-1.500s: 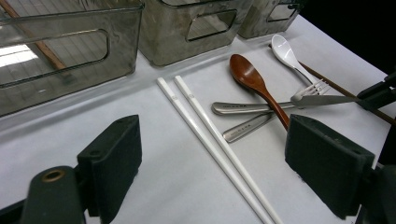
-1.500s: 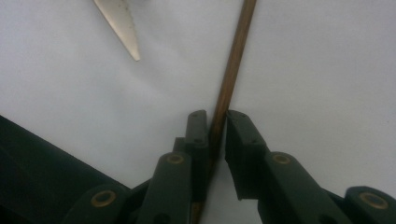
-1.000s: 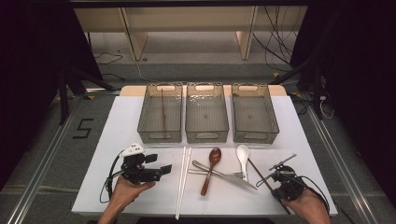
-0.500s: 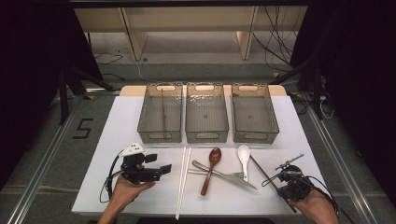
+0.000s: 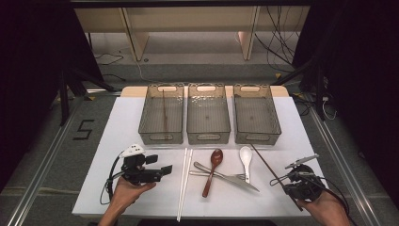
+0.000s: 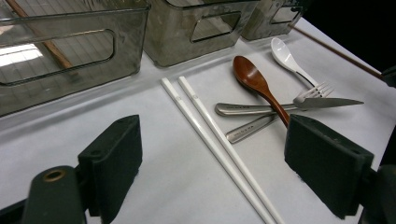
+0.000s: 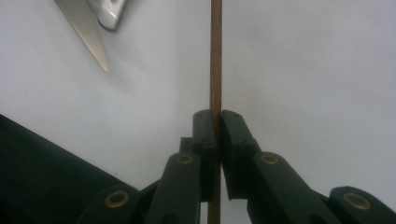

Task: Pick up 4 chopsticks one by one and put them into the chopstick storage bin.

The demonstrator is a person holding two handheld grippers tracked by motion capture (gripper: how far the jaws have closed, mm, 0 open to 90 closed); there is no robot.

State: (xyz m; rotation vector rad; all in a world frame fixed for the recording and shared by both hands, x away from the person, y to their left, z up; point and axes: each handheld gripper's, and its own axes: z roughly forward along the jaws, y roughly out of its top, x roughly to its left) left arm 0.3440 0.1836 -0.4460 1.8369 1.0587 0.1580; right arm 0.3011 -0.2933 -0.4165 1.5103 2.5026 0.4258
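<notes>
At table's right, right tongs [image 7: 215, 122] clamped on brown chopstick [image 7: 215, 56], lower end hidden, left tongs [image 6: 212, 170] wide, empty.

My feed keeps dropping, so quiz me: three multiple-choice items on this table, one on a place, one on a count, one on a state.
1. Where does a brown chopstick already lie?
A. left bin
B. middle bin
C. right bin
2. How many white chopsticks lie on the table?
A. one
B. two
C. four
3. How is the right gripper?
A. wide open
B. shut on nothing
C. shut on a brown chopstick

Answers:
1 A, the stick lies in the left bin.
2 B, the white chopsticks lie as a pair beside the brown spoon.
3 C, the right gripper clamps the brown chopstick.
</notes>
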